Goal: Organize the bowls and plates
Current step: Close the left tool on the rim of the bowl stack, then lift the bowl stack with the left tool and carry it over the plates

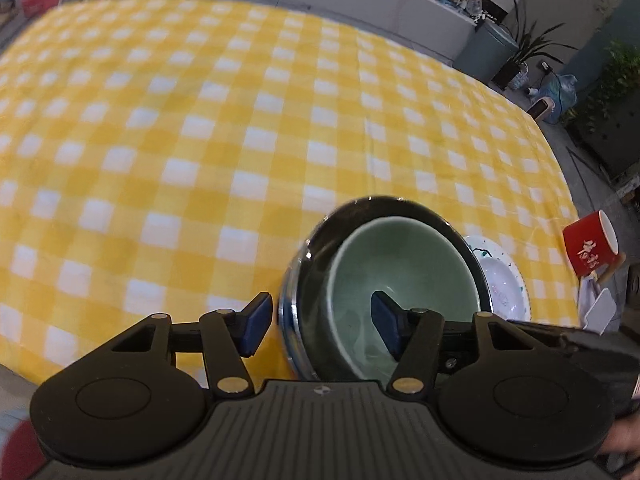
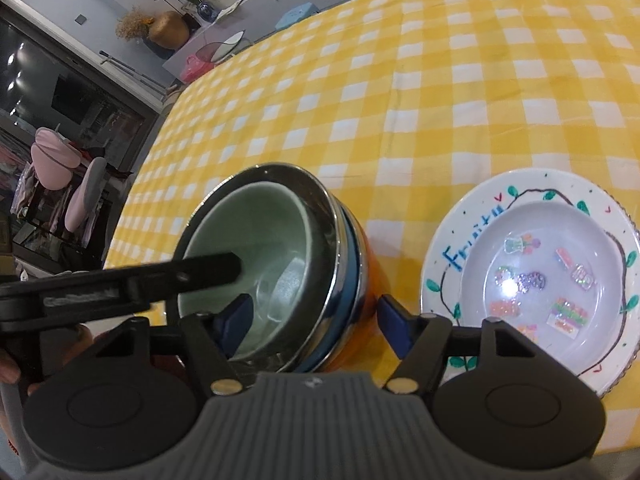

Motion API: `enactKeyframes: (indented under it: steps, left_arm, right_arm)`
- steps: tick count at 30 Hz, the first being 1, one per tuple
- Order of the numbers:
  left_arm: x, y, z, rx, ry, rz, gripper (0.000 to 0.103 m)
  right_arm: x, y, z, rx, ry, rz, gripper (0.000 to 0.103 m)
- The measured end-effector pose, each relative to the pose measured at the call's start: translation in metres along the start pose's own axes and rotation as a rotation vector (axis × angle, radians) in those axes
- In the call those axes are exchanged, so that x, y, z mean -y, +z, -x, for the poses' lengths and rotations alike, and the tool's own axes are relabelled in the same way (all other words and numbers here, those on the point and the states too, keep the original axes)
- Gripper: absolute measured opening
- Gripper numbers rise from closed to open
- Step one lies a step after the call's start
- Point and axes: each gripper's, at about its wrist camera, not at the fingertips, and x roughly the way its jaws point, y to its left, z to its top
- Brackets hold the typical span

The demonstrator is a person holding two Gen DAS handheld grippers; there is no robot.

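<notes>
Both grippers straddle the bowl stack's rim with jaws apart: my left gripper (image 1: 320, 328) and right gripper (image 2: 316, 328) each have one finger inside the green bowl (image 2: 248, 236). Just beside the stack sits a plate (image 2: 444, 256) on the checked cloth (image 1: 200, 140).

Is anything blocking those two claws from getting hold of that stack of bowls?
Nothing visible does. The left gripper and the right gripper each stand open astride the wall of the bowl stack, one finger inside the green bowl, one outside. The decorated plate sits beside the stack, clear of it.
</notes>
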Motion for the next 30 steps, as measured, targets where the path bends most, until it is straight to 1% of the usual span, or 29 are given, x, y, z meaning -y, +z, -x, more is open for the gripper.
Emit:
enactKeyframes:
  steps: [1, 4, 6, 11, 16, 20, 26, 30]
  left_arm:
    - [-0.001, 0.000, -0.003, -0.003, -0.007, 0.010, 0.067]
    - [-0.003, 0.001, -0.010, -0.009, 0.006, 0.029, 0.067]
    - [-0.007, 0.000, -0.016, -0.029, -0.003, 0.058, 0.067]
    - [-0.027, 0.002, -0.027, -0.052, -0.088, 0.212, 0.068]
    - [-0.042, 0.001, -0.035, -0.065, -0.153, 0.320, 0.070]
    - [-0.051, 0.001, -0.040, -0.079, -0.190, 0.376, 0.070]
    - [-0.045, -0.001, -0.039, -0.059, -0.173, 0.350, 0.070]
    - [-0.045, -0.001, -0.037, -0.062, -0.180, 0.337, 0.067]
  right_arm:
    - [0.000, -0.001, -0.002, 0.001, -0.002, -0.001, 0.069]
    - [0.002, -0.002, -0.006, 0.001, 0.001, -0.002, 0.069]
    - [0.005, -0.003, -0.009, 0.000, 0.010, -0.022, 0.069]
    - [0.010, -0.006, -0.016, -0.005, 0.018, -0.047, 0.069]
    - [0.016, -0.007, -0.022, -0.006, 0.037, -0.077, 0.069]
    - [0.016, -0.010, -0.025, 0.006, 0.032, -0.070, 0.069]
    - [0.027, -0.016, -0.021, 0.027, 0.041, -0.103, 0.066]
    - [0.035, -0.018, -0.018, 0.040, 0.054, -0.141, 0.063]
